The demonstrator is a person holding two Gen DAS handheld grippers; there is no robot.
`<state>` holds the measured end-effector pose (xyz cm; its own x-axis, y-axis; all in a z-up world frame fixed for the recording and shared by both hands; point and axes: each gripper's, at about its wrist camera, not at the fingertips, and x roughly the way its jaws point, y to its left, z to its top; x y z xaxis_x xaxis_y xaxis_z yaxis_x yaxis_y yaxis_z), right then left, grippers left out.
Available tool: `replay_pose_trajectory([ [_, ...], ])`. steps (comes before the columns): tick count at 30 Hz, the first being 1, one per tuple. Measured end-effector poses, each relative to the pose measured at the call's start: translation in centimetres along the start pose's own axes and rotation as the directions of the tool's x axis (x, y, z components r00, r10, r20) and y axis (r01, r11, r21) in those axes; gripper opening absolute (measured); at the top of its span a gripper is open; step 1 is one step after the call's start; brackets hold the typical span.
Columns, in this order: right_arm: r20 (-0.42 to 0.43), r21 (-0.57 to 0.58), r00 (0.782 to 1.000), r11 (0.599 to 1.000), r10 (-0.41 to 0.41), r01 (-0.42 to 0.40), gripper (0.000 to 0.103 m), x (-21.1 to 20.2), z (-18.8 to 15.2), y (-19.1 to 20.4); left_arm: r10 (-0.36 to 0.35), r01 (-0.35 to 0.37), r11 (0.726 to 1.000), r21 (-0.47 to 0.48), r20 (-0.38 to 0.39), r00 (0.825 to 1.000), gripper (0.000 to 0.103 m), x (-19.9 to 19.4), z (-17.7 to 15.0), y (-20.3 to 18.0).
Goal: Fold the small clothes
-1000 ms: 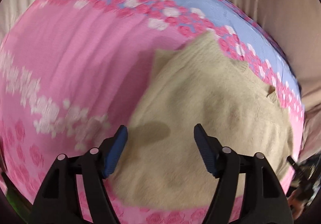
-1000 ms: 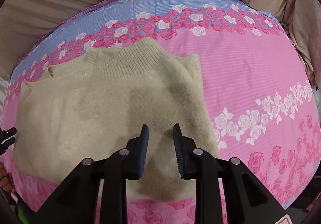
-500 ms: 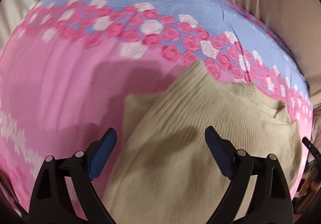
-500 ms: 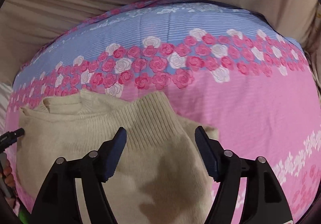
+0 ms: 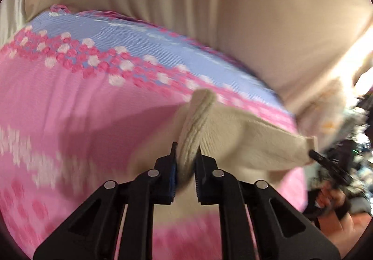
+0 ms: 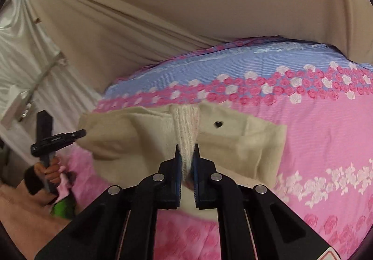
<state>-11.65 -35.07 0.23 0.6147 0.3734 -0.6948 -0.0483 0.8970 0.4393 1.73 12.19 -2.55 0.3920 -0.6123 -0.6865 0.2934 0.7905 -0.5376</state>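
Left gripper: jaws clamped on a ribbed fold of the cream sweater. Right gripper: jaws closing, pinching the sweater's ribbed edge. Sweater: lifted between both, above pink-and-blue rose-print bedspread. Beige curtain beyond.

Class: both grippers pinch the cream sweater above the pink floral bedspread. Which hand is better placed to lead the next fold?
Neither clearly. The left gripper and right gripper each clamp a ribbed fold of the sweater, lifted between them; probably they should move together.

The cream knit sweater hangs lifted by two pinched edges above the pink floral sheet.
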Motion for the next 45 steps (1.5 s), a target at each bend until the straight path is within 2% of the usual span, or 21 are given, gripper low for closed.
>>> replay_pose_trajectory([
  [3, -0.038, -0.038, 0.997, 0.997, 0.064, -0.065, 0.007, -4.9, -2.3, 1.9, -0.058, 0.059, 0.998, -0.032, 0.027, 0.998, 0.011, -4.9, -2.9, 0.0],
  [7, 0.011, -0.056, 0.997, 0.996, 0.070, -0.070, 0.007, -7.8, -2.2, 3.1, 0.007, 0.005, 0.996, -0.090, 0.132, 0.991, 0.010, -7.5, -2.8, 0.0],
  [12, 0.060, -0.073, 0.998, 0.997, 0.029, -0.025, 0.007, -5.2, 0.0, 2.7, 0.069, -0.069, 0.998, 0.000, 0.128, 0.989, 0.010, -5.1, 0.1, -1.5],
  [14, 0.056, -0.066, 0.998, 0.998, 0.012, -0.008, 0.007, -2.8, 1.1, 2.1, 0.160, -0.165, 0.986, 0.037, 0.111, 0.981, 0.012, -3.5, 0.9, -1.9],
  [15, 0.039, -0.060, 0.999, 0.998, 0.005, -0.003, 0.007, -1.9, 1.4, 1.9, 0.200, -0.205, 0.977, 0.065, 0.079, 0.977, 0.013, -2.1, 0.9, -1.9],
  [16, 0.024, -0.069, 1.000, 0.998, -0.013, 0.015, 0.007, -0.9, 1.6, 1.9, 0.227, -0.228, 0.971, 0.075, 0.027, 0.974, 0.027, -1.0, 0.6, -1.5],
  [17, 0.015, -0.076, 0.999, 0.997, -0.028, 0.029, 0.007, -0.4, 1.6, 1.9, 0.232, -0.231, 0.971, 0.067, -0.019, 0.972, 0.055, -0.2, 0.2, -1.2],
  [18, 0.004, -0.076, 1.000, 0.997, -0.027, 0.028, 0.008, 0.0, 1.5, 2.0, 0.224, -0.222, 0.975, 0.030, -0.086, 0.971, 0.064, 0.9, -0.7, -0.3],
  [21, -0.009, -0.068, 1.000, 0.998, -0.018, 0.017, 0.008, 0.2, 0.8, 2.1, 0.141, -0.158, 0.983, -0.097, -0.159, 0.977, 0.072, 2.5, -3.4, 1.7],
  [24, -0.020, -0.040, 1.000, 0.999, -0.019, 0.019, 0.008, 0.0, 0.0, 1.8, 0.122, -0.166, 0.974, -0.155, -0.260, 0.958, 0.074, 5.1, -5.8, 2.4],
  [28, -0.034, -0.021, 0.999, 0.999, -0.034, 0.033, 0.008, 0.0, -0.8, 1.6, 0.065, -0.137, 0.972, -0.192, -0.340, 0.938, 0.074, 7.9, -7.8, 2.3],
  [30, -0.037, -0.011, 0.999, 0.999, -0.036, 0.035, 0.008, 0.0, -1.3, 1.6, 0.062, -0.143, 0.970, -0.195, -0.371, 0.927, 0.073, 9.4, -8.4, 2.2],
  [31, -0.038, -0.004, 0.999, 0.999, -0.038, 0.038, 0.008, 0.1, -1.5, 1.5, 0.055, -0.143, 0.969, -0.203, -0.387, 0.921, 0.062, 10.1, -8.6, 2.3],
  [32, -0.039, 0.002, 0.998, 0.999, -0.043, 0.043, 0.008, 0.2, -1.7, 1.4, 0.052, -0.149, 0.966, -0.212, -0.406, 0.913, 0.032, 10.9, -8.9, 2.5],
  [33, -0.043, 0.008, 0.998, 0.999, -0.045, 0.045, 0.008, 0.2, -1.9, 1.2, 0.041, -0.144, 0.964, -0.223, -0.409, 0.911, 0.014, 11.1, -9.1, 2.6],
  [34, -0.050, 0.010, 0.998, 0.999, -0.049, 0.050, 0.008, 0.2, -2.2, 1.1, 0.027, -0.130, 0.964, -0.232, -0.399, 0.917, 0.008, 11.0, -8.9, 2.6],
  [36, -0.072, 0.007, 0.996, 0.999, -0.047, 0.048, 0.008, -0.2, -2.8, 1.1, -0.030, -0.040, 0.975, -0.218, -0.305, 0.952, 0.007, 8.2, -8.1, 1.5],
  [39, -0.098, -0.012, 0.995, 1.000, 0.009, -0.010, 0.008, -2.3, -3.7, 1.7, -0.121, 0.109, 0.992, -0.070, -0.193, 0.974, 0.007, 1.5, -6.5, -2.1],
  [42, -0.048, -0.054, 0.999, 0.999, 0.007, -0.009, 0.008, -5.2, -3.3, 2.7, -0.099, 0.103, 0.993, 0.060, -0.069, 0.993, 0.008, -4.9, -3.2, -5.2],
  [44, 0.038, -0.058, 0.999, 0.998, -0.023, 0.025, 0.008, -6.7, -1.1, 2.5, -0.087, 0.087, 0.994, 0.067, -0.011, 0.996, 0.008, -6.3, -0.7, -5.8],
  [45, 0.073, -0.060, 0.996, 0.997, -0.043, 0.048, 0.009, -6.8, -0.1, 2.2, -0.052, 0.050, 0.996, 0.077, 0.025, 0.998, 0.008, -6.5, 1.2, -6.0],
])
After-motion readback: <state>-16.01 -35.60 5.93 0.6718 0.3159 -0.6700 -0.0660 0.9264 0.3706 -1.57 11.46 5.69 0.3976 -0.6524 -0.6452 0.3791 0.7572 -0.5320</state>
